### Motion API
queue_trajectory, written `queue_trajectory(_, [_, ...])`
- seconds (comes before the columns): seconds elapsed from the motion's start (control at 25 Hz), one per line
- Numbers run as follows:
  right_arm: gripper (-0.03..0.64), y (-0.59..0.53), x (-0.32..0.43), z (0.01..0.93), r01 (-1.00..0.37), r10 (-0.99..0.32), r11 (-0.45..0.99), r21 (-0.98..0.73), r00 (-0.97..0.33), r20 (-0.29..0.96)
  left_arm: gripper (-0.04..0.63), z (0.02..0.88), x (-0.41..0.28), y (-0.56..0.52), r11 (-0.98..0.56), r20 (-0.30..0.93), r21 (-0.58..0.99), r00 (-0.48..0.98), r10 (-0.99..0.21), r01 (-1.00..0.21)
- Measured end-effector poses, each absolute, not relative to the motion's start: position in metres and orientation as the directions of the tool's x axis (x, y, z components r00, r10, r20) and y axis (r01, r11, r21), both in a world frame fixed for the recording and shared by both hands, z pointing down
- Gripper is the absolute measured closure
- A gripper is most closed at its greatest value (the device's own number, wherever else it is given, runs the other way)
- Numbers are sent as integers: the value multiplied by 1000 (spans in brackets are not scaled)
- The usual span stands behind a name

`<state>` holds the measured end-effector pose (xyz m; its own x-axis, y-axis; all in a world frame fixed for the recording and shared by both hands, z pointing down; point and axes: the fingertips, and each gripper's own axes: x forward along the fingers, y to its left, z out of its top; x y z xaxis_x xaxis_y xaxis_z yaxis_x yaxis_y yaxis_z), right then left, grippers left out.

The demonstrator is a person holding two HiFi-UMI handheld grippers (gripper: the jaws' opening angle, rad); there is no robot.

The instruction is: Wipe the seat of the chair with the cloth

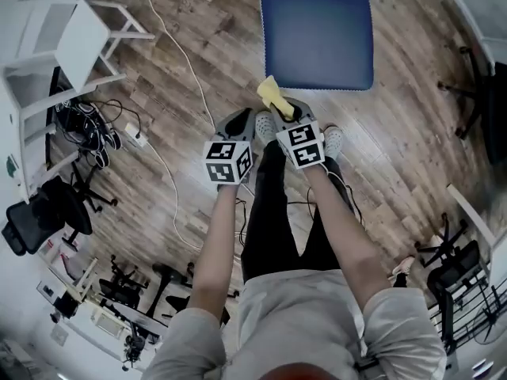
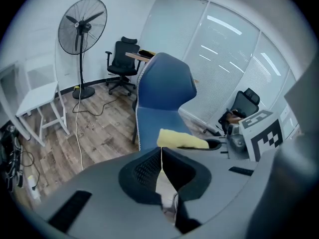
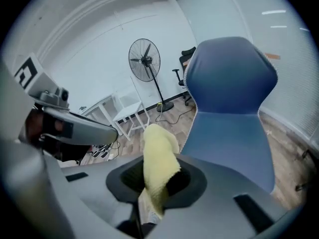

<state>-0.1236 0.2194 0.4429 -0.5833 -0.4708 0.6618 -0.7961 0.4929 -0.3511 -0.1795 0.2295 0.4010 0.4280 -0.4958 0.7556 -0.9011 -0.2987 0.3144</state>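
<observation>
Head view: person stands facing a blue chair, yellow cloth in the right gripper.
Head view: both grippers are held side by side in front of the person over the wood floor. The left gripper is just beside the right one. The cloth sticks out toward the seat's front edge, near it but not on it. Left gripper view: jaws pressed together, nothing between them. The cloth shows just ahead, sticking out from the other gripper, with the chair behind it. A standing fan and a white table are at left. Right gripper view: jaws clamped on the cloth, which stands up out of them and folds over. The seat is ahead to the right, apart from the cloth.
</observation>
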Motion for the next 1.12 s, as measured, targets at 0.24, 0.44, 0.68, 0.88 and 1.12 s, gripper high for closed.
queue_trajectory(0.24, [548,238,4,360,-859,-556,434,-272,-493,670,568,326,-121,256,-248,714,349,427,-554,-904])
queue_trajectory(0.44, [548,265,70,280,-866,-609,433,-249,-485,627,568,265,-83,276,-224,665,376,430,-610,-899])
queue_trajectory(0.68, [548,289,106,212,-854,-645,426,-299,-518,561,568,218,-40,288,-271,625,377,459,-631,-886])
queue_trajectory(0.88, [548,303,111,167,-823,-671,438,-361,-567,478,568,182,-21,288,-305,583,347,458,-670,-887])
queue_trajectory(1.12, [549,320,120,171,-807,-631,489,-331,-590,504,568,158,-6,296,-334,539,324,463,-704,-885])
